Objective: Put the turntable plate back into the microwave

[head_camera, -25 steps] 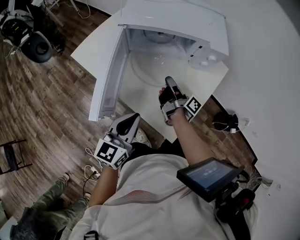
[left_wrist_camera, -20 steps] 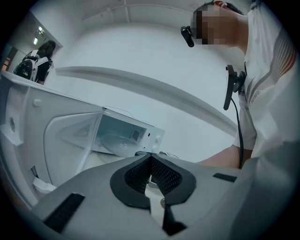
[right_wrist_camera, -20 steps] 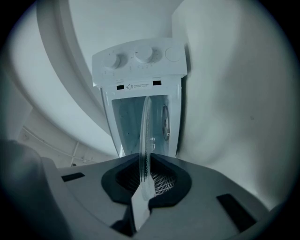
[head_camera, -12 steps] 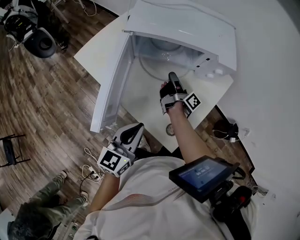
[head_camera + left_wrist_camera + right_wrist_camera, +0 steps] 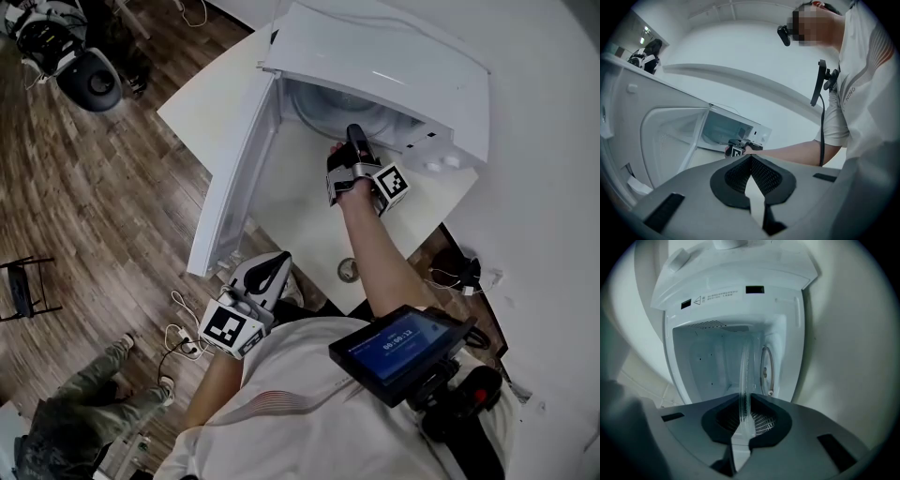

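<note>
Showing only in right gripper view: tongs clamped on plate.

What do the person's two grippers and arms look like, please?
Both the left gripper and the right gripper have smooth light-grey shells with black, mesh-textured pads. Each carries a cube with black-and-white square markers. The person wears a white short-sleeved shirt with thin reddish stripes; the forearms are bare.

lab-type test room: white surface carrying a microwave, wood-plank floor, loose cables, dark equipment rig in the corner.
</note>
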Demonstrator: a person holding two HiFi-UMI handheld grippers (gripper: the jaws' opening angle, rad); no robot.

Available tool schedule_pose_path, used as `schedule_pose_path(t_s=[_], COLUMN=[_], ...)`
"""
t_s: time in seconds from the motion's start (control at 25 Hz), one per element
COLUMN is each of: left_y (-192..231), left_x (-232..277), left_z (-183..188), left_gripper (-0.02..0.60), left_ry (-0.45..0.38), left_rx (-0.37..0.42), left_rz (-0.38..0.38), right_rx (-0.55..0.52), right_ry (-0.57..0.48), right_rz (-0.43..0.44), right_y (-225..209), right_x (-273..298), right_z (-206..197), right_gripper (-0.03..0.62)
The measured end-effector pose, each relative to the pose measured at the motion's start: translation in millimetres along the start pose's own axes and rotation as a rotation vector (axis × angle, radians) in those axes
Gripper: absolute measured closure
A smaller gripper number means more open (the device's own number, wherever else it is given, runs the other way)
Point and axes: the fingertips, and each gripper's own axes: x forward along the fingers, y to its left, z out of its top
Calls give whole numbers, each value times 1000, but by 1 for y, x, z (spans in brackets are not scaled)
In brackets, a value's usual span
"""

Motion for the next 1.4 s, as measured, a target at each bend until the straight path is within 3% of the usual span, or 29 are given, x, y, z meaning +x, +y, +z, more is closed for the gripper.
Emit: schedule_pose_path(t_s=[0.56,0.8,1.4], left_y=[4,6,2], left_x=[-5,-4,-6], left_z=[-2,-2,-4], left_gripper=[571,571,571], left_ry=[-4,-10,-5], left_rx=[-34,-40,-54], left_rz=[25,29,14], right_rx=[16,-15,25], right_ry=[-119,-120,-115], right_rz=[-47,-82,-192], right_y=[2,7,2], right_x=[46,54,50], right_z=[16,12,11], right_gripper=[560,560,560])
